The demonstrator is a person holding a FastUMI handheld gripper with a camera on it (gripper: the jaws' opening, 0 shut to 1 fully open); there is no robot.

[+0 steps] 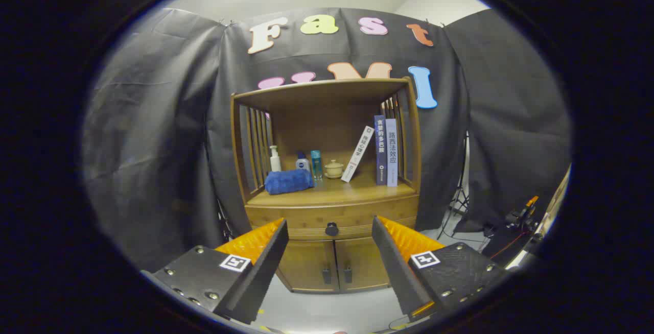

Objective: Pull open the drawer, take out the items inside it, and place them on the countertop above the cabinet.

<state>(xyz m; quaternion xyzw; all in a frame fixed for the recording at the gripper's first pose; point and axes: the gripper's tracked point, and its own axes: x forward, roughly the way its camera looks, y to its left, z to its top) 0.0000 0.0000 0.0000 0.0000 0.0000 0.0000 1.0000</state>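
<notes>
gripper view: gripper [330, 232] open before closed drawer [332, 221].

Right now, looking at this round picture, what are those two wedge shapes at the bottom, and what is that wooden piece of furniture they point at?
The picture comes from a small wide-angle camera riding on a hand-held gripping tool, which a person carries; no robot arm is involved. The two wedges are the tool's fingers, spread open and holding nothing. Beyond them stands a wooden cabinet. Its drawer is closed, with a dark round knob seen between the fingers. Two small doors sit below. On the countertop above the drawer lie a blue folded towel, a white pump bottle, two small bottles, a small lidded pot and three books, one leaning.
</notes>
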